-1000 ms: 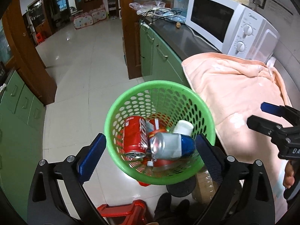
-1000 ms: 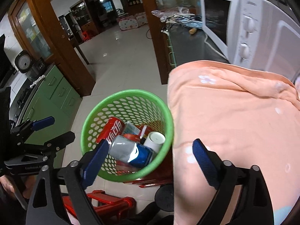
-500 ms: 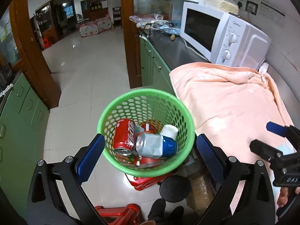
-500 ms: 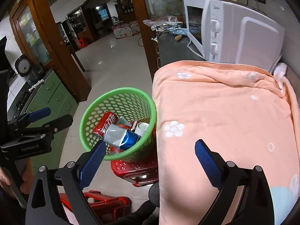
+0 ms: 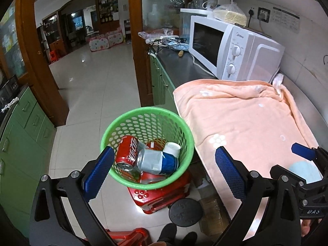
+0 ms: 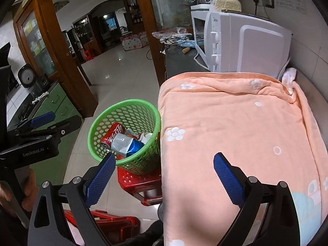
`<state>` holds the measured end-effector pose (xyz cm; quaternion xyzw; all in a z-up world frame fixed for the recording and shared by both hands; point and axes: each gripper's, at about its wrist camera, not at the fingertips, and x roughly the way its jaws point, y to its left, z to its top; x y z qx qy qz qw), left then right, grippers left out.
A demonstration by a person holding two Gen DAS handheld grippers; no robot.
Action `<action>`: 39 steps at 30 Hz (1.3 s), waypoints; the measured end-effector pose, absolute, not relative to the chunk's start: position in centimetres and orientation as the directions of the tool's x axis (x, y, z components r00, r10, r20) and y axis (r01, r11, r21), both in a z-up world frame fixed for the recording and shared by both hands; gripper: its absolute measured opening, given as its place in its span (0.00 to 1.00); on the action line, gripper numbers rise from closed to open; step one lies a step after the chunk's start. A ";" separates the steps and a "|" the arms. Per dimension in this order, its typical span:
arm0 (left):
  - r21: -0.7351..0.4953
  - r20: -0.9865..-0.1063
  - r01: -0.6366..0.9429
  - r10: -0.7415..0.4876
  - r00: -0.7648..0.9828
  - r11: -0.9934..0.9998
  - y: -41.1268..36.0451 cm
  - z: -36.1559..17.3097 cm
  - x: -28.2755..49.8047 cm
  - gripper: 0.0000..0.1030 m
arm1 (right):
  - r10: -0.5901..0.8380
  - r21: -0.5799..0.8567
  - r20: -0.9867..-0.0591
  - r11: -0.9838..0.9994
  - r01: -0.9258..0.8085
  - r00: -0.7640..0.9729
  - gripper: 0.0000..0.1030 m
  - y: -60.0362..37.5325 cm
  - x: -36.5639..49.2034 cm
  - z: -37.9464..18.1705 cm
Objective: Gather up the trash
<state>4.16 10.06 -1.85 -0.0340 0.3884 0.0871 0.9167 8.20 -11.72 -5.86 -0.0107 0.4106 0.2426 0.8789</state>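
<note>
A peach blanket (image 5: 244,123) with small white flowers lies spread over the counter, rumpled along its far edge. Just behind it stands a white microwave (image 5: 231,51), door shut, two round knobs on its panel, and a plastic bag (image 5: 228,13) of something pale rests on top. Past the microwave the dark countertop (image 5: 178,65) carries a tangle of cables (image 5: 164,41). Green cabinets (image 5: 162,82) run below it. Down on the glossy tiled floor (image 5: 96,86) sits a red plastic stool (image 5: 160,196), and a second red stool (image 6: 110,223) lies nearer, partly hidden.
</note>
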 end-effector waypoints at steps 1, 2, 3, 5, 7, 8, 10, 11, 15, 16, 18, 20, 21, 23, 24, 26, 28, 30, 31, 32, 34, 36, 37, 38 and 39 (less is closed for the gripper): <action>0.004 -0.716 -0.185 0.132 0.686 0.983 9.9 -1.8 4.0 0.94 | 0.418 0.182 -0.724 0.883 -0.433 0.549 0.90 -12.0 8.1 -5.7; 0.004 -0.714 -0.184 0.132 0.688 0.983 9.7 -1.7 3.8 0.94 | 0.417 0.183 -0.720 0.885 -0.428 0.555 0.90 -12.3 7.8 -5.6; 0.005 -0.712 -0.183 0.132 0.690 0.983 9.4 -1.5 3.6 0.94 | 0.417 0.185 -0.717 0.886 -0.424 0.558 0.91 -12.6 7.6 -5.5; 0.003 -0.708 -0.184 0.132 0.693 0.983 9.0 -1.3 3.3 0.95 | 0.413 0.185 -0.714 0.890 -0.417 0.565 0.91 -13.1 7.3 -5.4; 0.001 -0.704 -0.184 0.132 0.698 0.983 8.7 -1.2 2.9 0.95 | 0.410 0.187 -0.713 0.893 -0.410 0.569 0.91 -13.5 7.1 -5.3; 0.003 -0.701 -0.183 0.133 0.701 0.983 8.5 -1.0 2.7 0.95 | 0.410 0.188 -0.713 0.894 -0.408 0.570 0.91 -13.7 6.9 -5.3; 0.007 -0.694 -0.181 0.134 0.707 0.984 8.1 -0.8 2.4 0.95 | 0.406 0.188 -0.711 0.897 -0.400 0.575 0.91 -14.1 6.6 -5.2; 0.013 -0.687 -0.181 0.140 0.713 0.983 7.9 -0.6 2.2 0.95 | 0.404 0.189 -0.709 0.898 -0.396 0.578 0.91 -14.3 6.4 -5.1; 0.033 -0.666 -0.177 0.154 0.730 0.984 7.2 0.0 1.6 0.95 | 0.401 0.194 -0.700 0.903 -0.383 0.591 0.91 -15.0 6.1 -4.9; 0.035 -0.663 -0.175 0.154 0.732 0.984 7.1 0.1 1.5 0.95 | 0.399 0.193 -0.698 0.904 -0.381 0.594 0.91 -15.1 5.9 -4.9; 0.039 -0.658 -0.172 0.155 0.737 0.984 6.8 0.3 1.3 0.95 | 0.393 0.187 -0.694 0.907 -0.377 0.603 0.91 -15.3 5.8 -4.7; 0.035 -0.657 -0.165 0.147 0.739 0.986 6.5 0.4 1.3 0.95 | 0.388 0.180 -0.691 0.909 -0.375 0.610 0.91 -15.5 5.5 -4.5; 0.034 -0.656 -0.162 0.144 0.740 0.986 6.4 0.4 1.2 0.95 | 0.385 0.177 -0.689 0.911 -0.373 0.614 0.91 -15.6 5.4 -4.5; 0.038 -0.655 -0.160 0.145 0.742 0.986 6.2 0.4 1.2 0.95 | 0.383 0.176 -0.688 0.912 -0.370 0.617 0.91 -15.7 5.3 -4.4; 0.040 -0.654 -0.160 0.147 0.742 0.986 6.1 0.4 1.2 0.95 | 0.383 0.176 -0.688 0.912 -0.370 0.617 0.91 -15.7 5.3 -4.4; 0.041 -0.655 -0.159 0.147 0.742 0.986 6.0 0.3 1.1 0.95 | 0.383 0.176 -0.687 0.912 -0.370 0.617 0.91 -15.8 5.3 -4.4; 0.040 -0.654 -0.159 0.146 0.742 0.987 5.9 0.3 1.1 0.95 | 0.384 0.176 -0.688 0.912 -0.371 0.617 0.91 -15.8 5.3 -4.4; 0.042 -0.654 -0.159 0.147 0.742 0.986 5.9 0.2 1.1 0.95 | 0.383 0.174 -0.688 0.912 -0.372 0.617 0.91 -15.8 5.3 -4.4; 0.042 -0.654 -0.159 0.147 0.742 0.986 5.9 0.2 1.1 0.95 | 0.383 0.173 -0.688 0.912 -0.372 0.617 0.91 -15.8 5.3 -4.5; 0.040 -0.654 -0.160 0.147 0.742 0.986 5.9 0.2 1.1 0.95 | 0.382 0.173 -0.688 0.912 -0.372 0.617 0.91 -15.8 5.2 -4.5; 0.039 -0.654 -0.164 0.150 0.741 0.986 5.8 0.2 1.1 0.95 | 0.383 0.175 -0.688 0.912 -0.372 0.617 0.91 -15.8 5.2 -4.5; 0.039 -0.653 -0.168 0.153 0.742 0.985 5.8 0.1 1.0 0.95 | 0.382 0.173 -0.688 0.912 -0.372 0.617 0.91 -15.8 5.2 -4.4; 0.039 -0.650 -0.171 0.155 0.744 0.985 5.8 0.1 1.0 0.95 | 0.381 0.172 -0.688 0.912 -0.372 0.618 0.91 -15.8 5.1 -4.5; 0.039 -0.649 -0.173 0.157 0.745 0.984 5.8 0.1 0.9 0.95 | 0.381 0.171 -0.688 0.912 -0.372 0.618 0.91 -15.9 5.1 -4.5; 0.042 -0.647 -0.175 0.160 0.746 0.984 5.8 0.1 0.8 0.95 | 0.380 0.169 -0.688 0.913 -0.372 0.618 0.91 -15.9 5.1 -4.5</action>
